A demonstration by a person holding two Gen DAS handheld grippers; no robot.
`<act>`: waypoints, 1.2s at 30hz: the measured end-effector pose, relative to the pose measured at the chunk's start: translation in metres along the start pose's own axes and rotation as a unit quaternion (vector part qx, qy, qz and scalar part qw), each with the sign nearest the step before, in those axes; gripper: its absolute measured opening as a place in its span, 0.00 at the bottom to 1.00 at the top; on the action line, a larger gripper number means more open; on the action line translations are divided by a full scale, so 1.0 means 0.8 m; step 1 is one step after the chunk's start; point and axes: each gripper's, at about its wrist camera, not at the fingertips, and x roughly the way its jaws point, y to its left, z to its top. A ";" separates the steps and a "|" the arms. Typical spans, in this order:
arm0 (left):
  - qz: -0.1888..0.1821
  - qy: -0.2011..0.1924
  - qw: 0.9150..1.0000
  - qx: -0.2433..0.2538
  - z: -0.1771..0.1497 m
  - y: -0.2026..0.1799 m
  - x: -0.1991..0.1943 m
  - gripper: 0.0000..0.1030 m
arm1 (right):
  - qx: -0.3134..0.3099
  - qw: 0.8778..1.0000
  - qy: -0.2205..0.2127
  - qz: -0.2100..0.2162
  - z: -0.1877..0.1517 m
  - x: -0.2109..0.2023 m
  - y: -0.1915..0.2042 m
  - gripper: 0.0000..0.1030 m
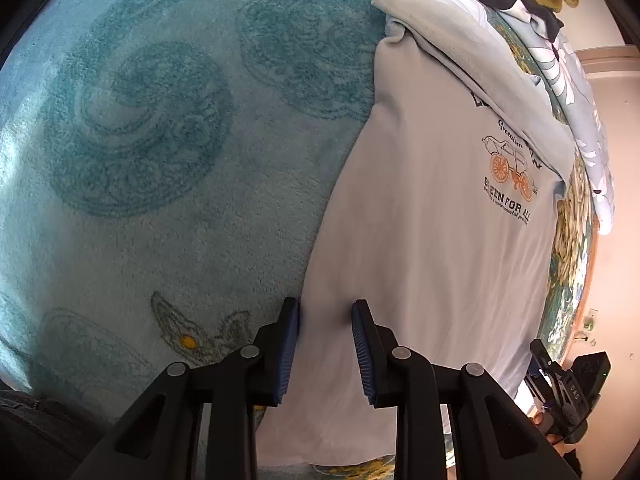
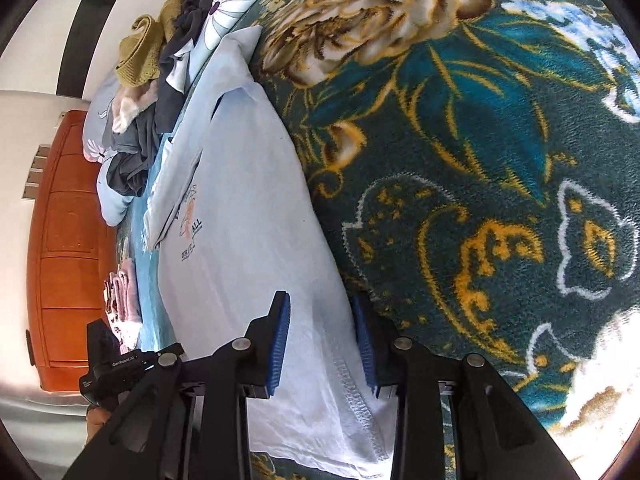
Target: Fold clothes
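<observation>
A pale blue T-shirt (image 1: 420, 220) with an orange carriage print and the words "GREEN FOR ALL" lies flat on the bed, one side folded in over part of the print. My left gripper (image 1: 325, 308) hangs over the shirt's left edge near the hem. Its blue pads stand apart, and the cloth under them lies flat and unpinched. In the right wrist view the same shirt (image 2: 248, 220) runs away from me. My right gripper (image 2: 320, 300) straddles its right edge by the stitched hem, jaws apart, gripping nothing. Each gripper also shows low in the other's view, with its opening unclear.
The bed is covered by a teal blanket (image 1: 160, 140) with swirl and flower patterns (image 2: 460, 160). A heap of unfolded clothes (image 2: 148, 80) lies at the far end on a floral pillow (image 1: 576, 92). Folded pink cloths (image 2: 124, 296) sit by the bed's edge, near an orange wooden cabinet (image 2: 68, 240).
</observation>
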 end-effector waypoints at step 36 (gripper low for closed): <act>-0.142 -0.187 0.960 0.151 -0.064 -0.032 -0.190 0.04 | -0.116 0.960 -0.077 0.244 -0.018 -0.132 0.093 0.02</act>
